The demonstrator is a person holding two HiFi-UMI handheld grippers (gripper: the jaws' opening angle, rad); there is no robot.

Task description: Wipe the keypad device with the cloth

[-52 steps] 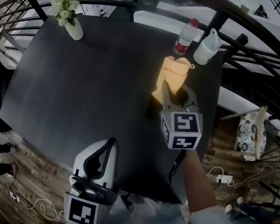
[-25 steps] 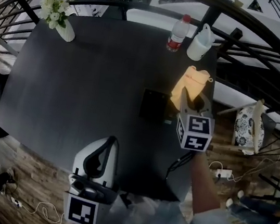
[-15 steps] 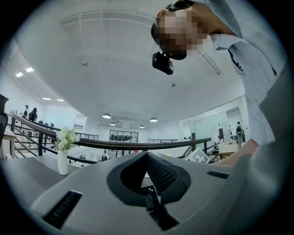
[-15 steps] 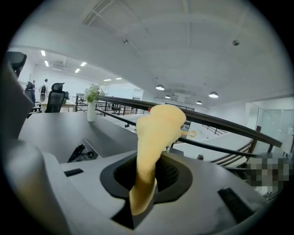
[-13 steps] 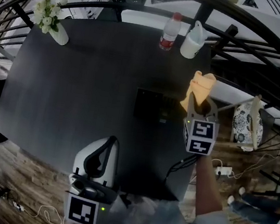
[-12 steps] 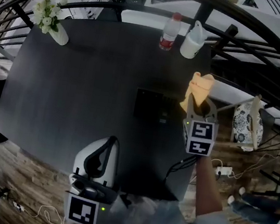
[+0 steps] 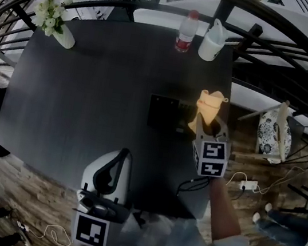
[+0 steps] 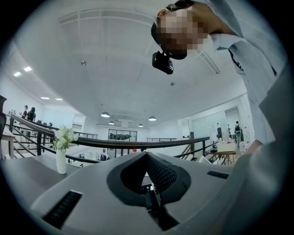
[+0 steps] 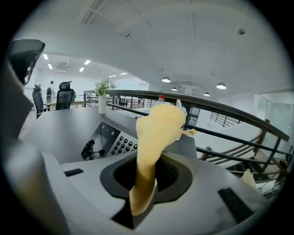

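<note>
Yellow cloth (image 9: 158, 133) upright between the right tongs (image 9: 146, 182), keypad device (image 9: 115, 142) just beyond, seemingly apart.

The cloth (image 7: 209, 106) is showing pale yellow. The keypad device (image 7: 164, 112) is looking black, its keys dark on grey. The surface (image 7: 89, 92) is reading dark grey. The left gripper (image 7: 119, 157) and right gripper (image 7: 203, 121) are wearing light grey bodies with black-and-white square markers. The bottle (image 7: 186, 29) is carrying a red cap.
</note>
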